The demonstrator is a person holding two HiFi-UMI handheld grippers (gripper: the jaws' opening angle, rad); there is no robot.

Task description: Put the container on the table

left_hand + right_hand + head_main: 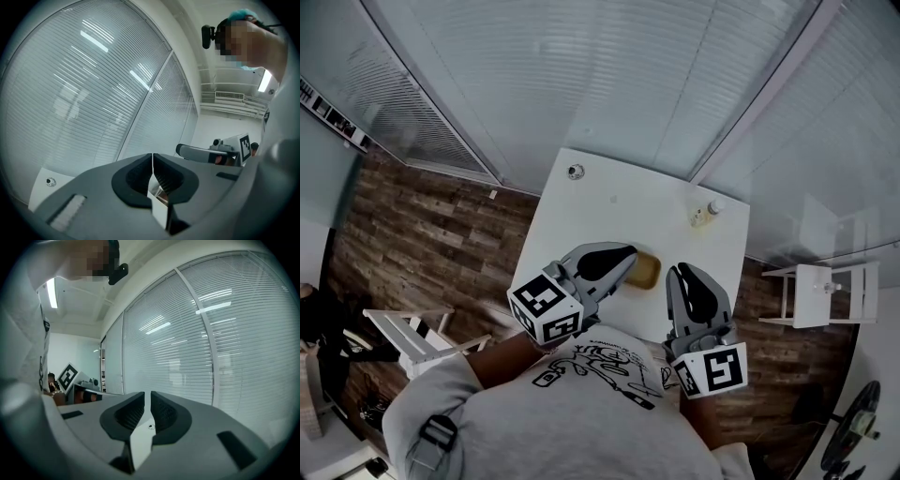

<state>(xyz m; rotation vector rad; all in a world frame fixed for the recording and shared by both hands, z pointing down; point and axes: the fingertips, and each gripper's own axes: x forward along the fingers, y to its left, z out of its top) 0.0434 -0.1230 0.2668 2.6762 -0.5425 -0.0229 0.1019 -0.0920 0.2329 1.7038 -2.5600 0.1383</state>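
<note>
An amber-brown container stands on the white table near its front edge. In the head view my left gripper is held level close to my chest, its tips just left of the container and covering part of it. The jaws are shut with nothing between them in the left gripper view. My right gripper hangs just right of the container. It looks shut and empty in the right gripper view, with only a thin slit between the jaws. The container is hidden in both gripper views.
A small bottle stands at the table's far right, and a small round object lies at its far left corner. Window blinds close off the far side. A white chair stands left on the wood floor, a white side table right.
</note>
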